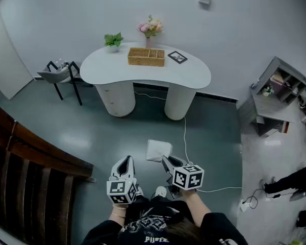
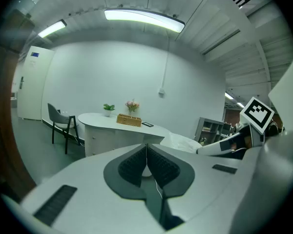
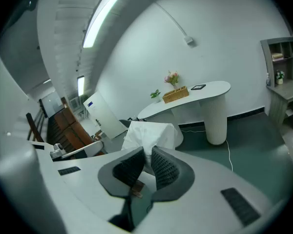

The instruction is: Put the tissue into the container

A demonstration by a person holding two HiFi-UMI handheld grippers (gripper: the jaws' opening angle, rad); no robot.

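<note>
The tissue (image 1: 158, 150) is pinched in the nearly closed right gripper (image 1: 167, 161); the left gripper (image 1: 126, 161) is shut, empty. A firm pinch is advised — the container (image 1: 146, 56) (on the table (image 1: 194, 75)) lies well apart at twelve o'clock.

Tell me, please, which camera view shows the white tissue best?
The right gripper view: the tissue sits large and central, pinched by the right gripper. The head view shows a small white sheet; the left gripper view, only a partly hidden edge.

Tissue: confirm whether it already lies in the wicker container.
No, the tissue sits between the jaws of the right gripper, far from the container on the table.
</note>
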